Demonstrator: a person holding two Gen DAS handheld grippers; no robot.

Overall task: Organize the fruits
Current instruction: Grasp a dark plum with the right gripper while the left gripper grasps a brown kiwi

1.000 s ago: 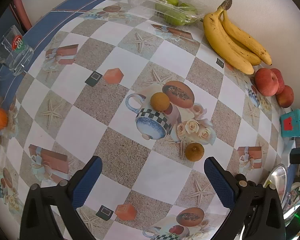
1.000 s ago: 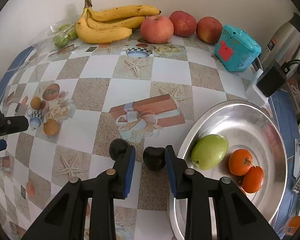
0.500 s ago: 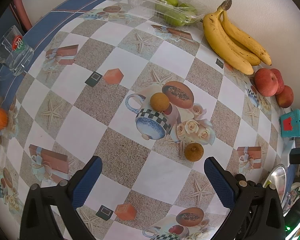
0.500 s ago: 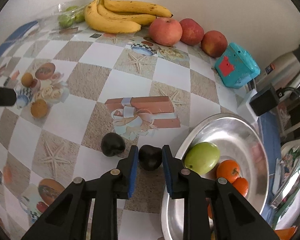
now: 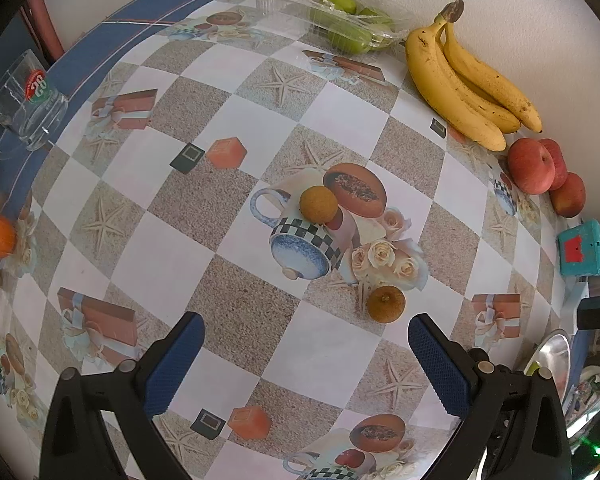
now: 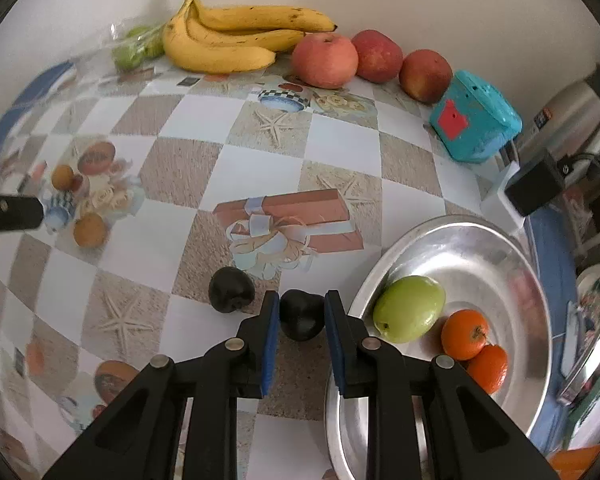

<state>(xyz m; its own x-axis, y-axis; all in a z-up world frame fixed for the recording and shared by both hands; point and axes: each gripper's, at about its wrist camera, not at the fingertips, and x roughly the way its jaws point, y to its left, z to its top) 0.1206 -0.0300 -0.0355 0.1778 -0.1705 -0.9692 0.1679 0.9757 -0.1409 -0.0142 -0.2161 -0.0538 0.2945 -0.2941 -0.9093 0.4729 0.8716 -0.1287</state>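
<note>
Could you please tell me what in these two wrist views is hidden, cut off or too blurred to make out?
- Metal bowl: right wrist view, its near rim lies behind the right gripper.
- Dark fruit: its sides are covered by the jaws.
- Orange fruit: left wrist view, cut by the left edge.
- Two brown fruits: right wrist view, blurred; kind unclear.

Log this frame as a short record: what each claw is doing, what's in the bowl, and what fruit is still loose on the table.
right claw: shut on dark fruit
left claw: open, holding nothing
metal bowl: green fruit, two oranges
loose nearby: second dark fruit, two brown fruits
by wall: bananas, three apples
</note>
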